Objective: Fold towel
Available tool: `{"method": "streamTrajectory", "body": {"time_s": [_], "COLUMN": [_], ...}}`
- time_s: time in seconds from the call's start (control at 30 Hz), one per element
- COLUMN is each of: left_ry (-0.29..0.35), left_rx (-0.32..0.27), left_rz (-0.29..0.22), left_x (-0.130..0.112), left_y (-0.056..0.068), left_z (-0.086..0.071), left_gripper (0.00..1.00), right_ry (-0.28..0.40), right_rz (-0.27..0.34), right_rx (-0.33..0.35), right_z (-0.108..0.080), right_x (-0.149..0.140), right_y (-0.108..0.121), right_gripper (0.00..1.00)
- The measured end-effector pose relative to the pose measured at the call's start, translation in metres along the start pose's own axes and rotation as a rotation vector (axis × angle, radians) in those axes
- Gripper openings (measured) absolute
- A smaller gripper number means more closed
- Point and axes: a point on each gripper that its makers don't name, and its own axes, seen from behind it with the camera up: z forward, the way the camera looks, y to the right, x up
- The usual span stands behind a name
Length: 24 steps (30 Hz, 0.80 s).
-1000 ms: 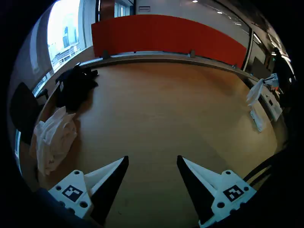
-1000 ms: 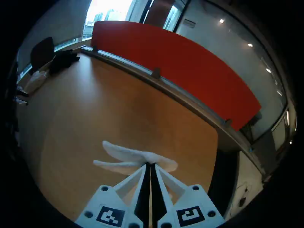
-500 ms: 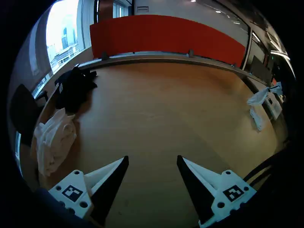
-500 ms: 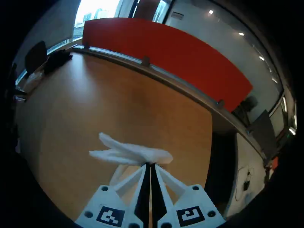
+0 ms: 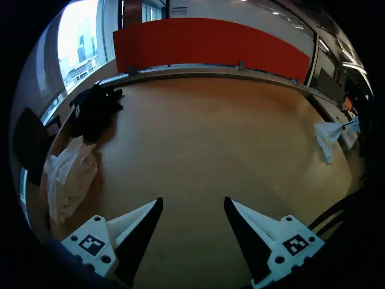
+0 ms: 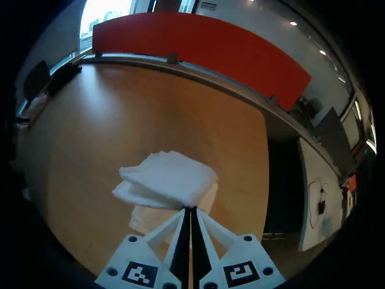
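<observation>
Ahead of the right gripper [image 6: 191, 210], clenched on it, the white towel [image 6: 166, 182] sags soft, light; corners look best to hold.

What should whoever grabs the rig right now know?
Left claw: open, empty, over a bare part of the wooden table.
Right claw: shut on an edge of the white towel, near the table's right end.
Done: the towel looks doubled over, with the held layer above a lower layer on the table.
Left: probably lay the held layer down, release and flatten it. It may need another fold.
Also on the table, at its left end: a crumpled white cloth pile and a black bundle.
</observation>
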Motion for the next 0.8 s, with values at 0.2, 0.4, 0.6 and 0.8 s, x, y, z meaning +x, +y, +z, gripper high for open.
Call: {"method": "streamTrajectory", "body": {"time_s": [0.2,0.4,0.6,0.8], "left_ry": [0.0,-0.002,-0.007,-0.009], "left_rx": [0.001,0.004,0.012,0.017], "left_rz": [0.004,0.006,0.01,0.008], "left_x": [0.0,-0.003,-0.006,-0.009], "left_y": [0.001,0.001,-0.002,-0.004], "left_z": [-0.001,-0.002,-0.004,-0.006], "left_gripper": [0.94,0.94,0.94,0.94], "right_ry": [-0.014,-0.044,-0.075,-0.106], "right_rz": [0.006,0.014,0.026,0.042], "right_rx": [0.002,0.002,0.0,-0.005], "right_z": [0.0,0.003,0.01,0.014], "right_x": [-0.011,-0.026,-0.04,-0.055], "right_y": [0.0,0.005,0.008,0.009], "right_gripper": [0.04,0.04,0.04,0.04]}}
